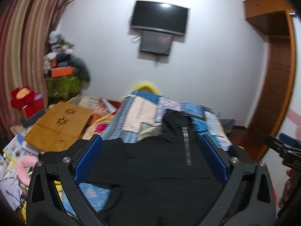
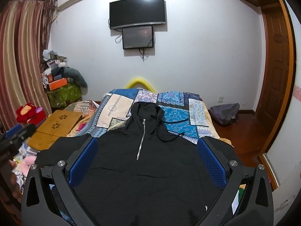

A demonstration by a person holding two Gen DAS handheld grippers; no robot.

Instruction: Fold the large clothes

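- Hoodie [image 2: 143,162] lies flat at lower centre on the bed [image 2: 175,111]; hood toward the wall; sleeve reaches the bed's left edge
- Left gripper [image 1: 150,141] and right gripper [image 2: 147,143] spread wide, released, above it
- Laptop table [image 2: 54,130] crowds the left; bare floor [image 2: 250,131] right

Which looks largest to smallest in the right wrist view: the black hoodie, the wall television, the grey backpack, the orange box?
1. black hoodie, though nearness to the camera inflates it
2. wall television
3. grey backpack
4. orange box
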